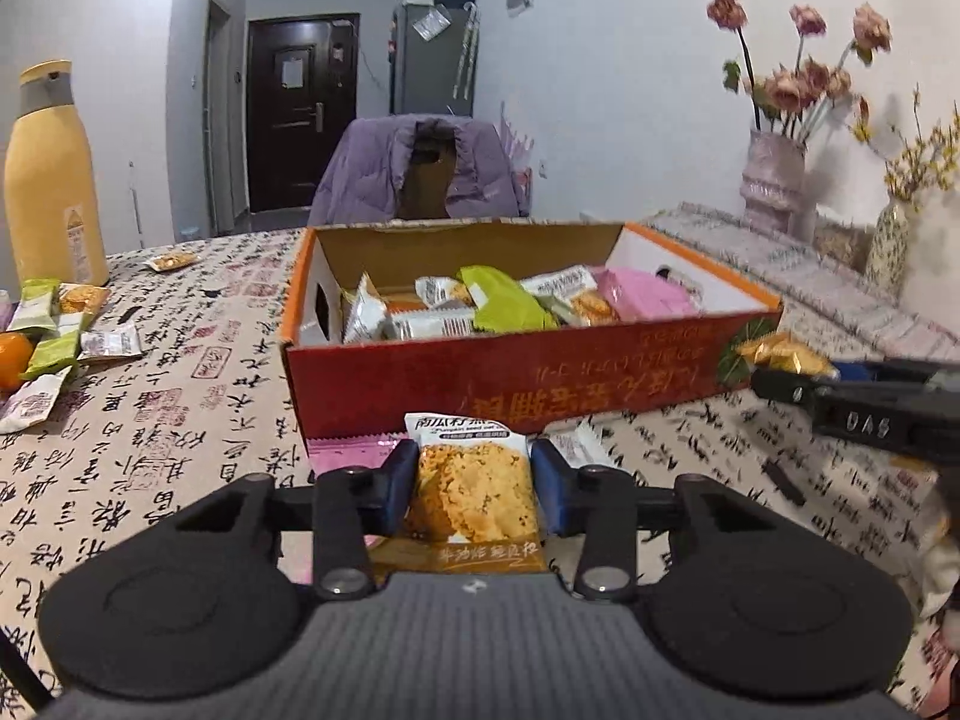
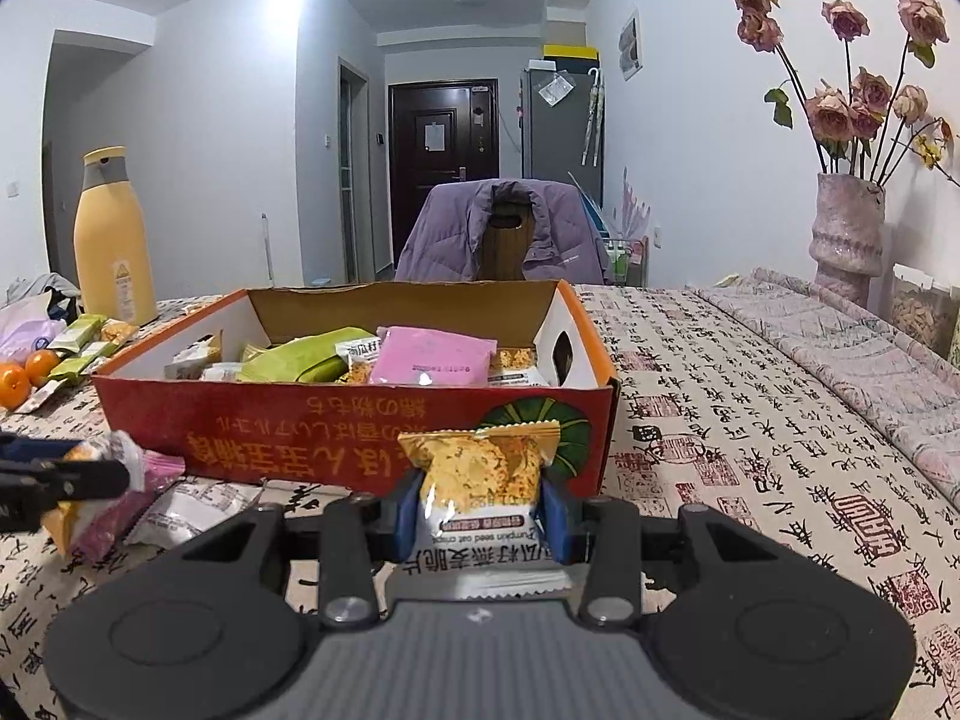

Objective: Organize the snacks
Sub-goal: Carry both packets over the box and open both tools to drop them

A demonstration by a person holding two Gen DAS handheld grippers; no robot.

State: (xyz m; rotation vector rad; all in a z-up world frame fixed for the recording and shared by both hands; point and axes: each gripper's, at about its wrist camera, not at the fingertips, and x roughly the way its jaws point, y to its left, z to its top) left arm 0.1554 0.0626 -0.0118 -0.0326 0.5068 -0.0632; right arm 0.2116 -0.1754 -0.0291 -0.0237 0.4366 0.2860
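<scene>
At the near edge of the tabletop (image 2: 750,396), the left hand-held gripper (image 1: 474,480) clamps a biscuit packet (image 1: 471,489) between its blue pads, while the right hand-held gripper (image 2: 483,507) pinches a second packet (image 2: 480,480), its gold end raised toward the box. Just beyond the left one, a pink wrapper (image 1: 354,450) and a white wrapper (image 1: 573,444) lie flat against the foot of the red box (image 1: 516,381), which stands open mid-tabletop and holds a jumble of snacks: a green packet (image 1: 504,303), a pink pouch (image 2: 432,354) and several white biscuit packs. More packets (image 1: 54,324) and an orange (image 1: 12,360) are scattered near the left edge, beside a tall yellow bottle (image 1: 51,180). A lone small packet (image 1: 171,261) lies toward the far left corner. Along the right edge stands a vase (image 2: 846,234) of faded roses. Behind the far edge, a purple jacket (image 2: 456,234) drapes a chair.
</scene>
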